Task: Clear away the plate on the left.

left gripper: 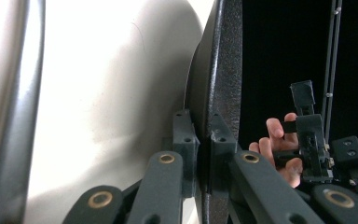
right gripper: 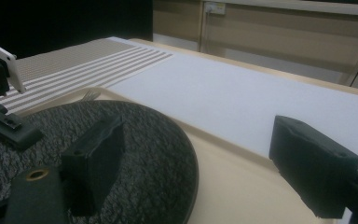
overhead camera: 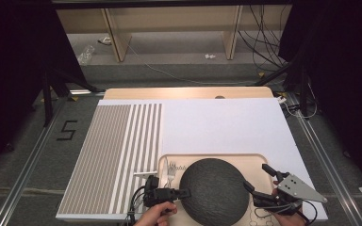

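Dark plate on the tray, pinched at its rim by the left gripper

The dark speckled plate (overhead camera: 213,189) lies on the beige tray (overhead camera: 250,159) at the table's near edge. The left gripper (overhead camera: 185,193) clamps its rim at nine o'clock — one jaw above, one below. A fork (overhead camera: 171,171) lies at ten o'clock. The right gripper (overhead camera: 259,178) stands spread at three o'clock, one jaw over the rim — gripping nothing.

In the lower centre of the high view, a round plate (overhead camera: 213,190) lies on a tray (overhead camera: 254,159). A fork (overhead camera: 171,172) lies in the tray just left of the plate. The tray sits on a sheet (overhead camera: 226,125) covering the table (overhead camera: 184,92). A striped mat (overhead camera: 113,155) lies left of the tray. The 2 grippers flank the plate: left gripper (overhead camera: 185,193) at its left rim, right gripper (overhead camera: 259,176) at its right.
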Available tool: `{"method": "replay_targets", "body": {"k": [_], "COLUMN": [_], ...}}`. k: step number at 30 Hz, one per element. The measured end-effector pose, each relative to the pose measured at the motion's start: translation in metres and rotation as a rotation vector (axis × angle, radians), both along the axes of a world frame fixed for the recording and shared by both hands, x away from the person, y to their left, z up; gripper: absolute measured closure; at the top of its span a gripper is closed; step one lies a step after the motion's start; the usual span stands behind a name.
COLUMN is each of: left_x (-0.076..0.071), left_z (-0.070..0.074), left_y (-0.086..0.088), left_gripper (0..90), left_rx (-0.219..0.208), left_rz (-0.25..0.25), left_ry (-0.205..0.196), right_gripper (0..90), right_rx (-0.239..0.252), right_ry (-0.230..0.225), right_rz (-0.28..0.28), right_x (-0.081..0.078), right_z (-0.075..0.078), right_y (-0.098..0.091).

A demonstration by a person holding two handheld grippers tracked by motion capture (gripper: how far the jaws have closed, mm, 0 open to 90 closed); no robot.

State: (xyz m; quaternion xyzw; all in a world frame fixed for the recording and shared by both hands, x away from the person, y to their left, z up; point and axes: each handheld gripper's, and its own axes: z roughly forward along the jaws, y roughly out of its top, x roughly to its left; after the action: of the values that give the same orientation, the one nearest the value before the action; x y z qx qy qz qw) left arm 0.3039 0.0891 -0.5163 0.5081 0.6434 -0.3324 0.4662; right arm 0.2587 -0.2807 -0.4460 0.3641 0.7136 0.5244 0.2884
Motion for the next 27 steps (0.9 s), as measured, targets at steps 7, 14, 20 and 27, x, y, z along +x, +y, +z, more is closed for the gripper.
{"method": "replay_targets", "body": {"k": [7, 14, 20, 27], "left_x": [0.002, 0.005, 0.010, 0.011], "left_z": [-0.003, -0.006, -0.004, -0.005], "left_y": [-0.005, -0.008, -0.007, -0.005], "left_gripper": [84.9, 84.2, 84.6, 82.5], "left_rx": [0.009, 0.019, 0.056, 0.072], "left_rz": [-0.002, -0.003, -0.028, -0.032], "left_ry": [0.011, 0.018, -0.013, -0.019], "right_gripper": [19.1, 19.1, 19.1, 19.1], "right_rx": [-0.001, -0.001, 0.002, -0.006], "right_ry": [0.000, 0.001, 0.002, 0.003], "right_rz": [0.000, 0.002, 0.002, 0.005], "right_x": [0.000, 0.000, 0.000, 0.000], "right_z": [0.000, 0.000, 0.000, 0.000], "right_y": [0.000, 0.000, 0.000, 0.001]}}
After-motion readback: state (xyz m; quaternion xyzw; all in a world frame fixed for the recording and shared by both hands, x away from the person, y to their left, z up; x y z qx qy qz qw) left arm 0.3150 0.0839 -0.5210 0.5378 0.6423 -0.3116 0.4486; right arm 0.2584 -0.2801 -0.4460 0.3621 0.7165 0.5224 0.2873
